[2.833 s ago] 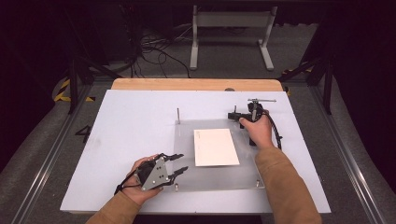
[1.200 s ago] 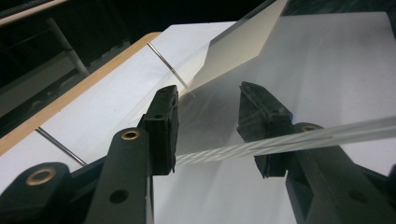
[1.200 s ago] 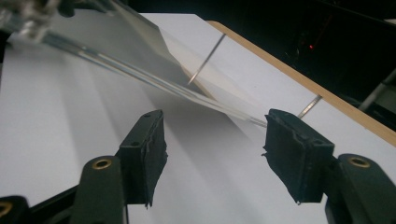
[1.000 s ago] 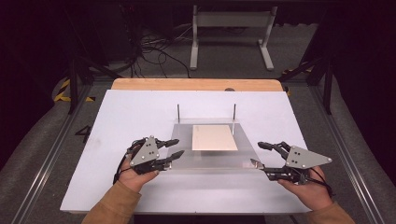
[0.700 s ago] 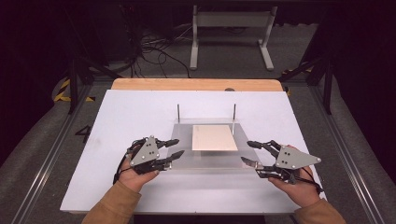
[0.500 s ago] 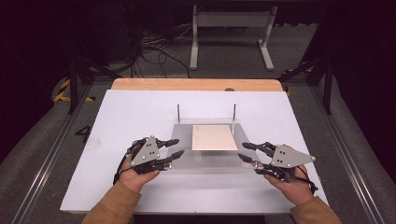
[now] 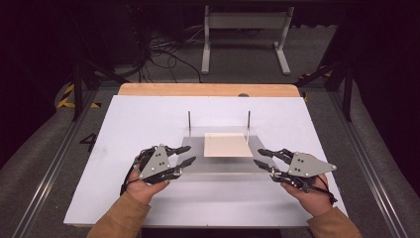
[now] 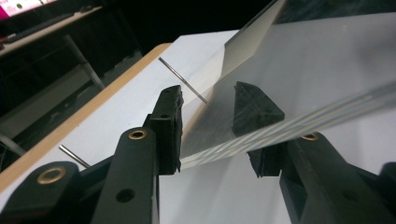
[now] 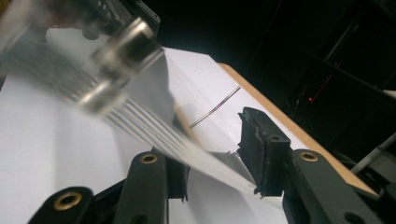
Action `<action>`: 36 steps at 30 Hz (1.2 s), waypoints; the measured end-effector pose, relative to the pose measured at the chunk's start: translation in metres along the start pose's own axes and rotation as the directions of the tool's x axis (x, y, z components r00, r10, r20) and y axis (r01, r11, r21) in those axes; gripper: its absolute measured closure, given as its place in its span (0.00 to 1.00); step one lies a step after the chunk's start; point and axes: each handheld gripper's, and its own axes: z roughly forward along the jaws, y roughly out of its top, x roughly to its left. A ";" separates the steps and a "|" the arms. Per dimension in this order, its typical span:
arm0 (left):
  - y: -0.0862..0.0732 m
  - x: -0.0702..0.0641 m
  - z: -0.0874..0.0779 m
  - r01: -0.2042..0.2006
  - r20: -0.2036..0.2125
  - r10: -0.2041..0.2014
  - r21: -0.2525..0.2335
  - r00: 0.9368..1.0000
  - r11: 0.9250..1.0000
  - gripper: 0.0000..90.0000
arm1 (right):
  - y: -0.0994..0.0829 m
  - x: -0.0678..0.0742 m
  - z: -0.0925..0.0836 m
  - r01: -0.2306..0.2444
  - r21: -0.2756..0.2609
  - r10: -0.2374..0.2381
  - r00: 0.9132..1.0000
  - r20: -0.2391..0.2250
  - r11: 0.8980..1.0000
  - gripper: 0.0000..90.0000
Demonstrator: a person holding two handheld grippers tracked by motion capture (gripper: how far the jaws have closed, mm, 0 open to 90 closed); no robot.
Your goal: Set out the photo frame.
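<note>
A clear plate (image 7: 223,166) carries a cream sheet (image 7: 228,145). Its near edge is tilted up off the white board. Two thin pins (image 7: 189,121) stand at its far edge. My left gripper (image 7: 190,154) is at the near left corner. In the left gripper view (image 8: 208,121) the plate (image 8: 317,70) passes between the jaws, its corner against one jaw, with a gap left. My right gripper (image 7: 258,157) is at the near right corner, and the plate (image 9: 154,133) crosses between its jaws (image 9: 212,149) loosely. Both grippers' jaws have just been closing around the plate.
The white board (image 7: 124,129) lies on a wooden table (image 7: 208,89) with dark floor, cables and a metal stand (image 7: 245,29) beyond. A blurred metal foot (image 9: 122,46) sits on the plate's corner. Rails run along both sides.
The right gripper came in from the right to the plate's near right corner and its jaws narrowed. Earlier that hand was at the far right pin and the plate lay flat. The left hand stayed.
</note>
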 end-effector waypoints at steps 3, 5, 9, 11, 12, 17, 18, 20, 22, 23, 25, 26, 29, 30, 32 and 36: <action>0.008 0.003 -0.003 -0.012 -0.016 0.012 -0.021 1.000 1.000 0.69 | 0.009 -0.003 -0.003 0.016 -0.028 -0.016 1.000 0.014 0.999 0.71; 0.014 0.005 -0.005 -0.025 -0.030 0.025 -0.029 0.999 0.999 0.69 | 0.015 -0.006 -0.005 0.027 -0.044 -0.026 0.999 0.025 0.999 0.71; 0.026 0.010 -0.008 -0.043 -0.062 0.040 -0.047 0.997 0.998 0.70 | 0.027 -0.011 -0.007 0.064 -0.072 -0.060 0.997 0.053 0.995 0.72; 0.032 0.014 -0.010 -0.059 -0.077 0.055 -0.055 0.996 0.997 0.70 | 0.032 -0.015 -0.008 0.076 -0.095 -0.071 0.996 0.062 0.992 0.73; 0.035 0.016 -0.011 -0.068 -0.083 0.063 -0.055 0.995 0.996 0.70 | 0.035 -0.017 -0.008 0.080 -0.108 -0.074 0.995 0.065 0.991 0.74; 0.048 0.024 -0.014 -0.068 -0.096 0.061 -0.073 0.994 0.995 0.71 | 0.048 -0.028 -0.009 0.087 -0.148 -0.075 0.994 0.083 0.985 0.75; 0.050 0.026 -0.014 -0.064 -0.095 0.057 -0.078 0.994 0.995 0.70 | 0.050 -0.030 -0.010 0.079 -0.161 -0.066 0.994 0.082 0.984 0.75; 0.053 0.028 -0.014 -0.051 -0.088 0.043 -0.088 0.995 0.995 0.70 | 0.053 -0.033 -0.010 0.073 -0.173 -0.059 0.995 0.086 0.982 0.75; 0.055 0.030 -0.014 -0.044 -0.084 0.037 -0.089 0.996 0.995 0.70 | 0.056 -0.035 -0.010 0.066 -0.177 -0.051 0.995 0.085 0.982 0.74; 0.056 0.030 -0.014 -0.043 -0.083 0.036 -0.090 0.996 0.995 0.70 | 0.057 -0.036 -0.011 0.062 -0.182 -0.048 0.995 0.085 0.981 0.74; 0.059 0.029 -0.016 -0.039 -0.077 0.031 -0.095 0.997 0.995 0.70 | 0.060 -0.037 -0.012 0.054 -0.187 -0.040 0.996 0.079 0.981 0.74; 0.060 0.029 -0.017 -0.035 -0.075 0.028 -0.095 0.997 0.995 0.70 | 0.061 -0.037 -0.013 0.051 -0.192 -0.036 0.996 0.078 0.980 0.74; 0.068 0.028 -0.023 -0.019 -0.064 0.014 -0.084 0.998 0.996 0.70 | 0.066 -0.036 -0.016 0.041 -0.203 -0.027 0.997 0.070 0.978 0.74; 0.070 0.027 -0.024 -0.017 -0.062 0.012 -0.078 0.998 0.997 0.70 | 0.068 -0.036 -0.017 0.037 -0.207 -0.024 0.997 0.067 0.978 0.74; 0.076 0.027 -0.029 0.008 -0.047 -0.011 -0.074 0.999 0.997 0.70 | 0.073 -0.036 -0.019 0.016 -0.215 -0.004 0.998 0.056 0.976 0.74; 0.080 0.027 -0.034 0.043 -0.027 -0.045 -0.074 0.999 0.996 0.71 | 0.080 -0.035 -0.022 -0.010 -0.215 0.019 0.999 0.038 0.977 0.74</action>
